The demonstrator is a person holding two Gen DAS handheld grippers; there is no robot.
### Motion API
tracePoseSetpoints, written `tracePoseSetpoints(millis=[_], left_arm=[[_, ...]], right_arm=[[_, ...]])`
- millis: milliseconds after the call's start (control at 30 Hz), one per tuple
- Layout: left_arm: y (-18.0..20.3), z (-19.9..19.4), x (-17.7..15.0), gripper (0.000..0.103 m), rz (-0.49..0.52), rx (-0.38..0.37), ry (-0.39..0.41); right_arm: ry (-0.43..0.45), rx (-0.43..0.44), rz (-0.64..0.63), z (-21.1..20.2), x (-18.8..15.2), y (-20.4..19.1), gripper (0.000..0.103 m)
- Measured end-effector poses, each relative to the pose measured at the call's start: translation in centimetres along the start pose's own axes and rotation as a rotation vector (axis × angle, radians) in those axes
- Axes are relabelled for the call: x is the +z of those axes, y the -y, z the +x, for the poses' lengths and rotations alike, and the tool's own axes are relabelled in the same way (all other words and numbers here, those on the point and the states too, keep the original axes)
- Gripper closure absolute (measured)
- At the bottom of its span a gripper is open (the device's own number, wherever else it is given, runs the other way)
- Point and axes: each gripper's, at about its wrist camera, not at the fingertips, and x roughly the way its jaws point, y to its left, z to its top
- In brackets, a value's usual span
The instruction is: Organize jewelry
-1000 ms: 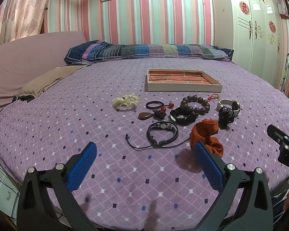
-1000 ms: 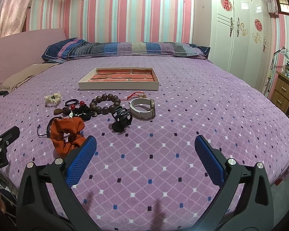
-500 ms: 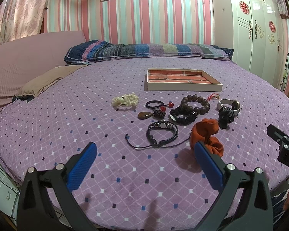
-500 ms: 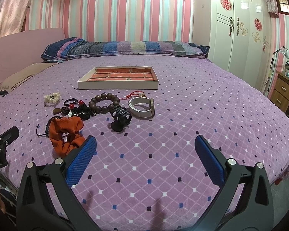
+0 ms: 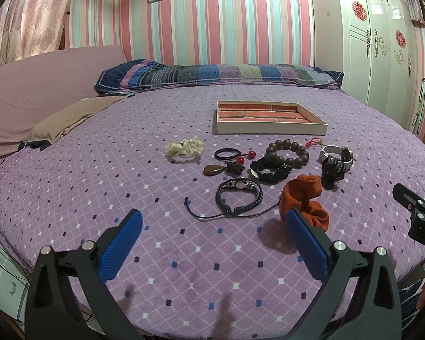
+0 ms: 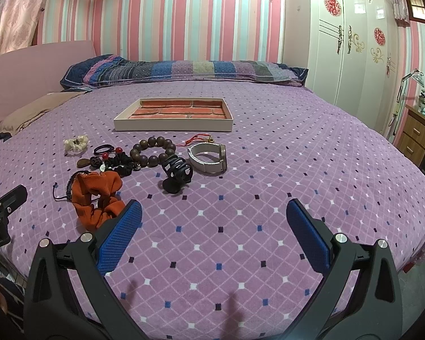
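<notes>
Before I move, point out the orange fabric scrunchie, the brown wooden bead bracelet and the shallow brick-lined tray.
orange fabric scrunchie (image 6: 97, 198), right wrist view, on its folded upper cloth.
brown wooden bead bracelet (image 6: 151, 142), right wrist view, on a far-side bead.
shallow brick-lined tray (image 5: 269, 128), left wrist view, on its near cream wall.

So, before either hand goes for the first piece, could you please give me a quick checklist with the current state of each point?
1. Left tongs open and holding nothing: ok.
2. Right tongs open and holding nothing: ok.
3. Tray upright on the bed with nothing lying in it: ok.
4. Orange scrunchie free to lift: not ok, it lies over part of the braided bracelet in the right wrist view.
5. Black hair claw apart from the watch: cannot tell, they sit very close.
6. Cream scrunchie lying clear of the other pieces: ok.
</notes>
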Motion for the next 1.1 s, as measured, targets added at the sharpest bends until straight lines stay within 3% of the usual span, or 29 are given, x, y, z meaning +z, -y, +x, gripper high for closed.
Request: tracePoseSetpoints(millis=[900, 1100], left_arm=[[-0.1, 0.2, -0.4, 0.004, 0.015, 0.006, -0.008], [0.0, 0.6, -0.4, 0.004, 0.007, -0.025, -0.036]], right_arm=[[-0.009, -0.008, 0.012, 0.2, -0.1, 0.4, 0.004], [-0.016, -0.006, 0.028, 0.2, -0.1, 1.1, 0.004]])
